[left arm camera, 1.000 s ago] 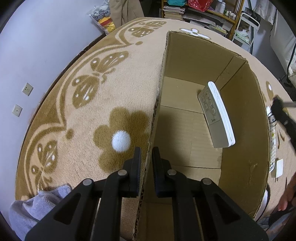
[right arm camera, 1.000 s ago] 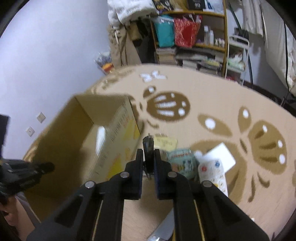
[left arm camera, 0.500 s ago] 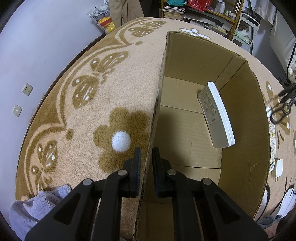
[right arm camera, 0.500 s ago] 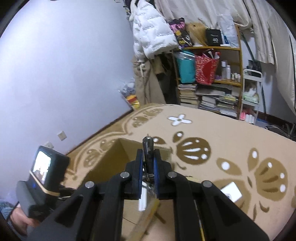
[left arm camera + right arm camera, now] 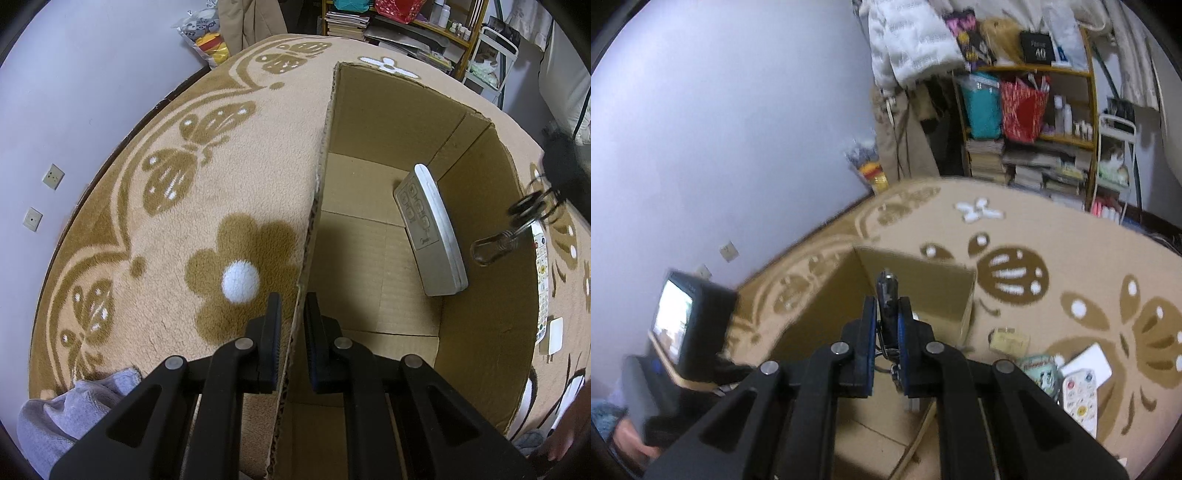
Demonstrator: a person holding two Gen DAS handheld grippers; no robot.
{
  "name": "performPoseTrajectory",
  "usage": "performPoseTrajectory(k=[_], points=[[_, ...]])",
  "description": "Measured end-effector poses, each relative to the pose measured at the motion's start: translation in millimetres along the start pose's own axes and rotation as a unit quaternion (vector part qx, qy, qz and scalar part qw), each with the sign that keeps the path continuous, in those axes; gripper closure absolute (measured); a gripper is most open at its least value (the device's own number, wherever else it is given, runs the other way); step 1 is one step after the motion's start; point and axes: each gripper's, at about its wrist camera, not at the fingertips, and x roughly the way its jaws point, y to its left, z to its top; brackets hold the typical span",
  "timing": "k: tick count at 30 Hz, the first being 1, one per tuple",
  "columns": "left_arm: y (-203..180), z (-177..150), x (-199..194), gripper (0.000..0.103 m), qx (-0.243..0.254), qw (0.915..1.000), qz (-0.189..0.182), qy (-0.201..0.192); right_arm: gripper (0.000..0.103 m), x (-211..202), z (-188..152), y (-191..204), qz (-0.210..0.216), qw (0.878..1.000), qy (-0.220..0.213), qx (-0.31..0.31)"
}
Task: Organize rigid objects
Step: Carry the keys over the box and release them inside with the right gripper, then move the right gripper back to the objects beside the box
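An open cardboard box (image 5: 373, 107) stands on the patterned carpet. My left gripper (image 5: 293, 308) is shut on the top edge of its left wall. Inside, a white remote (image 5: 430, 230) leans against the right wall. My right gripper (image 5: 886, 308) is shut on a dark key bunch (image 5: 885, 291). In the left wrist view the bunch's metal rings (image 5: 530, 206) and a clear little tube (image 5: 493, 249) hang at the box's right wall, just over the rim. The right wrist view looks down into the box (image 5: 923, 271) from above.
On the carpet right of the box lie a remote with coloured buttons (image 5: 1078, 397), a white flat piece (image 5: 1087, 363), a round tin (image 5: 1038, 369) and a yellow card (image 5: 1008, 339). A grey cloth (image 5: 74, 413) lies near my left gripper. Shelves (image 5: 1034, 122) stand behind.
My right gripper rose from the carpet items with the key bunch and swung left over the box. The bunch now hangs at the right wall. My left gripper has stayed put.
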Motion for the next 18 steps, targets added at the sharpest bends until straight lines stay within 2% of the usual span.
performPoseTrajectory(k=[2, 10, 13, 15, 17, 18], points=[[0, 0, 0, 0.092, 0.001, 1.0, 0.0, 0.0, 0.091, 10, -6, -2, 0.002, 1.0, 0.021, 0.001], [3, 1, 1, 0.092, -0.002, 1.0, -0.003, 0.003, 0.09, 25, -19, -5, -0.014, 0.998, 0.059, -0.005], [3, 1, 2, 0.092, -0.002, 1.0, -0.002, 0.003, 0.088, 20, -20, -5, -0.023, 0.998, 0.053, -0.003], [3, 1, 2, 0.092, -0.002, 1.0, -0.003, 0.003, 0.082, 14, -18, -6, -0.029, 0.999, 0.046, -0.004], [4, 1, 2, 0.092, -0.002, 1.0, -0.004, 0.004, 0.062, 7, -16, -8, -0.036, 0.999, 0.038, -0.004], [4, 1, 3, 0.092, -0.002, 1.0, -0.004, 0.005, 0.057, 1, -15, -9, -0.041, 0.999, 0.032, -0.001]])
